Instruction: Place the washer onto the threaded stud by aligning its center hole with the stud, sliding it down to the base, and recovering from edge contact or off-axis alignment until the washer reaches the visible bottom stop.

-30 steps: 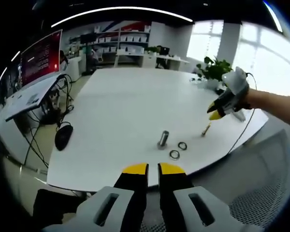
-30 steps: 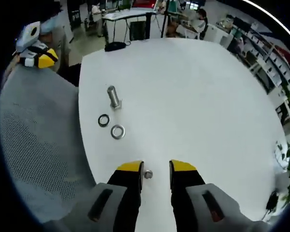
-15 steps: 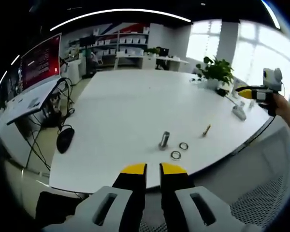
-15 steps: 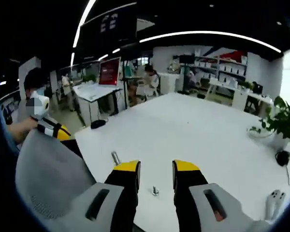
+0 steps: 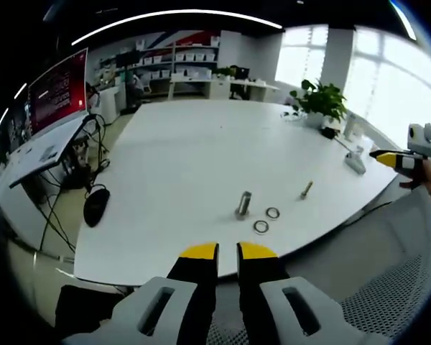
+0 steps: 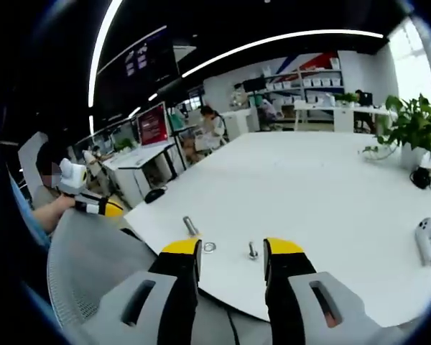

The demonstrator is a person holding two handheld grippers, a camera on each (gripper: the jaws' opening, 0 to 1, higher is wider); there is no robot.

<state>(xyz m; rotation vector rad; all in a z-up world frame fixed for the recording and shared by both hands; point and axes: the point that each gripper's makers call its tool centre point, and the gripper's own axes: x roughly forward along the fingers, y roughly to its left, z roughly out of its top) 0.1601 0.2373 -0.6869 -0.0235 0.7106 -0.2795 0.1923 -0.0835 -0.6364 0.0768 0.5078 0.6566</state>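
Note:
A steel threaded stud [image 5: 243,204] stands upright on the white table [image 5: 194,151], near its front edge. Two washers lie flat beside it, one [image 5: 273,213] to its right and one [image 5: 261,227] nearer me. My left gripper [image 5: 228,251] hovers off the table edge, jaws together with nothing between them. My right gripper [image 6: 230,251] is open and empty, also back from the edge; it appears held at the far right [image 5: 399,159] in the left gripper view. From the right gripper view, the stud [image 6: 191,226] and one washer [image 6: 210,247] sit just beyond the jaws.
A small brass bolt [image 5: 306,190] rests right of the washers, also seen standing [image 6: 253,251]. A white controller [image 6: 427,239], a potted plant [image 5: 320,100] and a black mouse [image 5: 95,204] lie around the table. A mesh chair back [image 6: 100,280] is below the right gripper.
The right gripper has drawn back from above the table to beyond its edge and levelled out. The left gripper has stayed nearly still; stud and washers have not moved.

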